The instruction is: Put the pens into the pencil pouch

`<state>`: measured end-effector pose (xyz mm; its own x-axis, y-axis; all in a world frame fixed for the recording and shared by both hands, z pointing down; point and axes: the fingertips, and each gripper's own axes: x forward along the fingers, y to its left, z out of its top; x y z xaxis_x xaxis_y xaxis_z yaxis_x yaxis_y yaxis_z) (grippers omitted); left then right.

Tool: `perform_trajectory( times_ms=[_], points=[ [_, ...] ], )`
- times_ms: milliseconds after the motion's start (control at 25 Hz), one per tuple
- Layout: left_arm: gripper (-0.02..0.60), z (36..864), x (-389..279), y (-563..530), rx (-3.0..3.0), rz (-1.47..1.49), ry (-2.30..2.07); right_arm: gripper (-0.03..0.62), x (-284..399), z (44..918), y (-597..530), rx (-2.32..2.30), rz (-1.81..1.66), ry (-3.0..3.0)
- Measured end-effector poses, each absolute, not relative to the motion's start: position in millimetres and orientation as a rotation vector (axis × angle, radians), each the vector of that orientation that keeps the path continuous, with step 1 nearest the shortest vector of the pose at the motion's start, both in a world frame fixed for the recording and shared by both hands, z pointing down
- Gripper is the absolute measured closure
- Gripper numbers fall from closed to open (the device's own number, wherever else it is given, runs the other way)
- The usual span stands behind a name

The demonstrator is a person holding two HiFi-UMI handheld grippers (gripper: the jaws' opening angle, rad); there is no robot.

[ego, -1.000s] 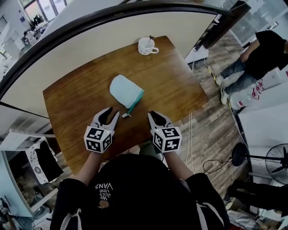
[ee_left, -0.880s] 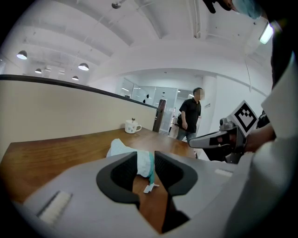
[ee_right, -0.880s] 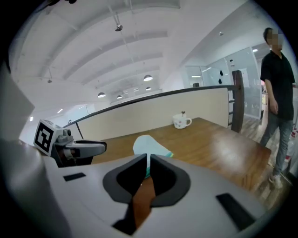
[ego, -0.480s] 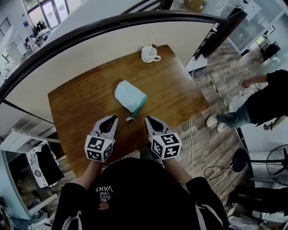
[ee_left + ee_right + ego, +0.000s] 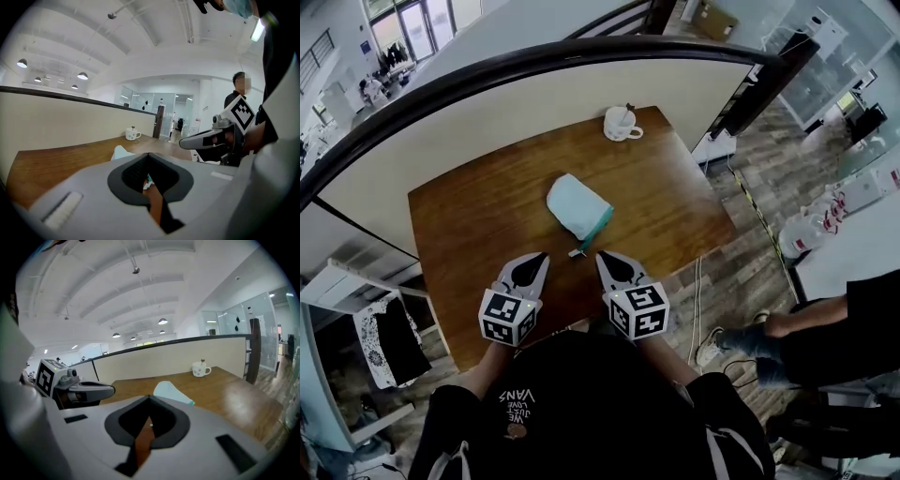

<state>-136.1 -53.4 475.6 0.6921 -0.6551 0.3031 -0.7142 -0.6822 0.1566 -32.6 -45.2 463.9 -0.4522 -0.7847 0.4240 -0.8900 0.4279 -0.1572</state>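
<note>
While the pencil pouch [image 5: 577, 208] is lying near the middle of the table [image 5: 469, 225], zip pull pointing towards you, you are holding both grippers back at the near edge. The left gripper [image 5: 542, 256] and the right gripper [image 5: 602, 255] are now sitting with jaws pressed together and nothing between them, where a second ago they were standing apart, closer to the pouch. No pens are showing outside it, so the task is probably winding up — only the cup [image 5: 621, 123] is sitting at the far corner
</note>
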Motion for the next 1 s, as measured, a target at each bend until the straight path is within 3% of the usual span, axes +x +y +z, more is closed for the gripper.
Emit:
perform_trajectory(
  times_ms=[1000],
  points=[
    [0.571,485.4,-132.5,-59.1,2.645,0.336,-1.047,0.582,-28.9,473.0,-53.5,1.449,0.52,-2.367]
  ],
)
